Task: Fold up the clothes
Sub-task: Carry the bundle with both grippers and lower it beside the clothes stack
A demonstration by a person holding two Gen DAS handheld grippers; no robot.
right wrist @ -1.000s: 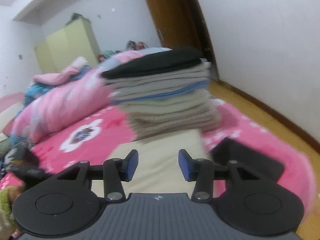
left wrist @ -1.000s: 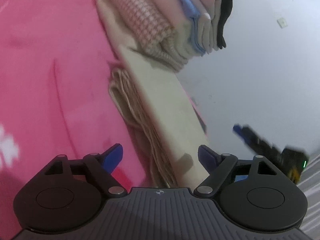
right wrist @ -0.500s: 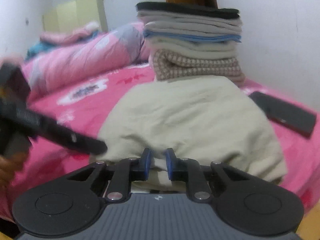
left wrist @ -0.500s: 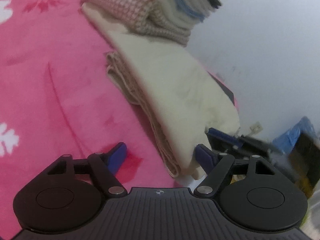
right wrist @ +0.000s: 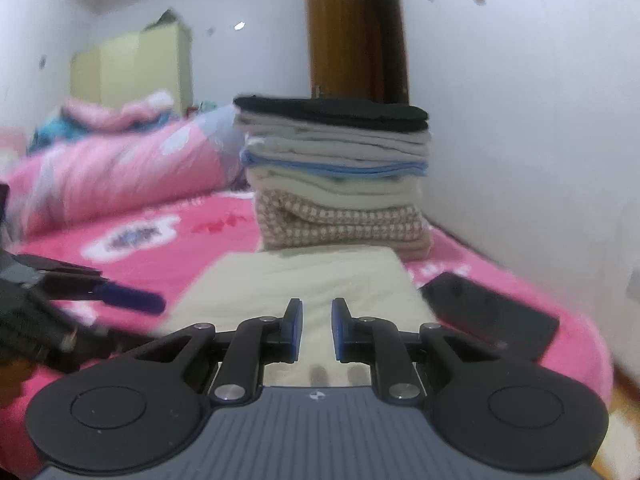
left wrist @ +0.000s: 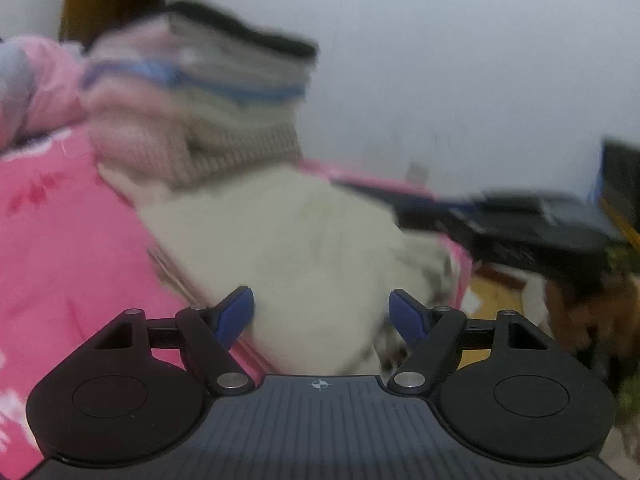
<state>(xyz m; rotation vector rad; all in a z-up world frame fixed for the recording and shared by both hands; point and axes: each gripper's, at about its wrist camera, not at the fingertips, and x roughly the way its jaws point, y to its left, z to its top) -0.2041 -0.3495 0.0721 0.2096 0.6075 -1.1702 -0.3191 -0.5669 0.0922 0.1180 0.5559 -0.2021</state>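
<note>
The left gripper (left wrist: 321, 311) is hovering with its blue fingers (left wrist: 236, 314) spread wide, nothing between them, and the folded cream garment (left wrist: 296, 248) is lying just ahead of and partly between the fingertips on the pink bedspread (left wrist: 60, 240). This view is smeared by motion, so whether either pad is touching the cloth is hard to say — it looks as if they are just clear of it. Beyond the garment, further out from the fingers, the stack of folded clothes (left wrist: 200, 100) is standing with a black piece on top. In the right wrist view the right gripper (right wrist: 317, 330) is holding its fingers slightly parted, a narrow gap showing between the pads and no fabric pinched in it; the cream garment (right wrist: 304, 280) is lying flat directly ahead of and under the fingertips. The stack (right wrist: 336, 176) is sitting just past the garment's far edge, and a dark phone (right wrist: 492, 316) is resting on the bedspread to the right of the fingers — the left gripper (right wrist: 124, 298) is showing at their left.
</note>
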